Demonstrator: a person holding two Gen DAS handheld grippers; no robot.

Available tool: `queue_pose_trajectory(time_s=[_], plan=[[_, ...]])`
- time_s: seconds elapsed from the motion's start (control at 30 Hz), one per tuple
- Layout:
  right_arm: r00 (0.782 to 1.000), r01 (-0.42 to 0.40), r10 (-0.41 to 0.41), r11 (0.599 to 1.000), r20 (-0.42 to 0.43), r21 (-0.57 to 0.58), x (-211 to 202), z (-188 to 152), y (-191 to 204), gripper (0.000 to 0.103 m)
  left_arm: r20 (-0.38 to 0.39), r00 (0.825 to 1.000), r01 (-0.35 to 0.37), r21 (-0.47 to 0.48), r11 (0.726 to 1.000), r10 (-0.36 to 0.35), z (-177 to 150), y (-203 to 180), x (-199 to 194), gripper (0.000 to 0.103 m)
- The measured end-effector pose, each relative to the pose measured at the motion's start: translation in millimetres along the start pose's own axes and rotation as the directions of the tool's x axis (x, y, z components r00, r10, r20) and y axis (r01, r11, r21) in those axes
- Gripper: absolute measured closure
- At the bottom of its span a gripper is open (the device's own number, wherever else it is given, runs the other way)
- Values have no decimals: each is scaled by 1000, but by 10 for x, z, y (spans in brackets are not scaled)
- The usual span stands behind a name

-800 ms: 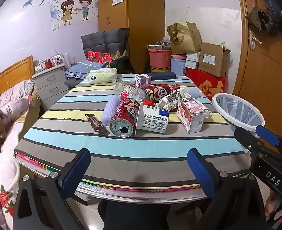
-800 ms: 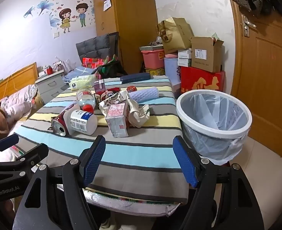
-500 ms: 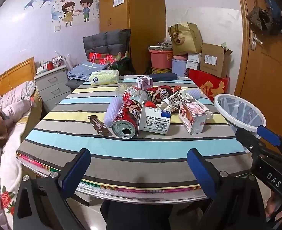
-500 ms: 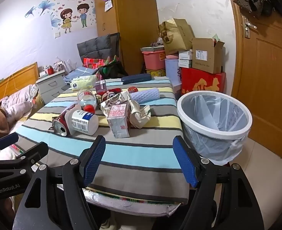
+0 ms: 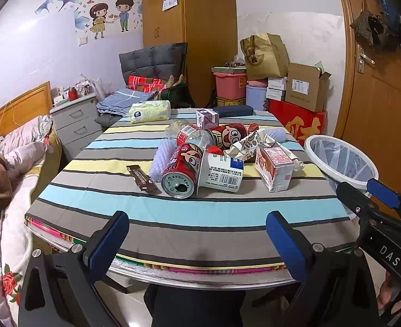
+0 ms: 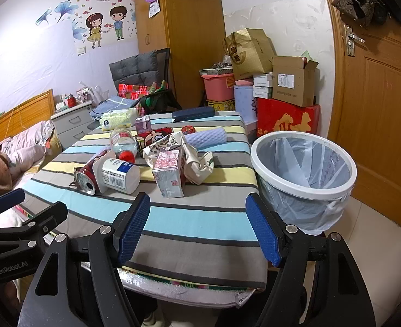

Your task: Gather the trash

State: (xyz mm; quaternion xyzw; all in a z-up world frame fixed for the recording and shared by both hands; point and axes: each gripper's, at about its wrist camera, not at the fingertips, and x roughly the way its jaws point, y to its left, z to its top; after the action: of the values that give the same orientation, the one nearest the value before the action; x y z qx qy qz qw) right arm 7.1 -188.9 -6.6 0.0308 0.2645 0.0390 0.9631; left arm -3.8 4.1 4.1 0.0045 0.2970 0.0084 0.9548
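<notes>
Left gripper (image 5: 197,238): black frame with blue pads, jaws spread wide with nothing between them, hanging over the near edge of the striped cloth-covered table (image 5: 189,209).
Right gripper (image 6: 197,229): same build, jaws likewise wide apart and empty, above the table's near right corner, just beside the bin.
Trash location: clustered mid-table, well apart from both grippers, a red cartoon-printed drinks can lying on its side (image 5: 180,173), a white plastic cup with blue band and barcode (image 5: 222,173) touching it, a small pink-and-white drink carton (image 6: 170,173), a crumpled patterned paper bag (image 6: 189,154) and a flat brown snack wrapper (image 5: 141,177).
Bin: white-rimmed round wastebasket with pale plastic liner (image 6: 303,188), standing off the table's right side.
Step in hand: judged as the first reach; nothing picked yet.
Doing it well: the carton looked nearest the right gripper and bin, so it seemed the sensible first pick; close across its flat sides, lift clear of the bag leaning behind it.
Risk: the can and cup would likely roll if nudged.
Readable writing: "GenRobot.AI" on the left gripper's frame in the right view; "DAS" on the right gripper's frame in the left view.
Package print: too small to read.
</notes>
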Motion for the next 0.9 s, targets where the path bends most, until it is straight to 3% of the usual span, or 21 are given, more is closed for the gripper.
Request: queue_pose_trajectory(time_s=[0.9], plan=[[1000,-3,3,1000,5,1,-29,14,0,29,1,1000,0,-5,1000,0,9,-4,-16,1]])
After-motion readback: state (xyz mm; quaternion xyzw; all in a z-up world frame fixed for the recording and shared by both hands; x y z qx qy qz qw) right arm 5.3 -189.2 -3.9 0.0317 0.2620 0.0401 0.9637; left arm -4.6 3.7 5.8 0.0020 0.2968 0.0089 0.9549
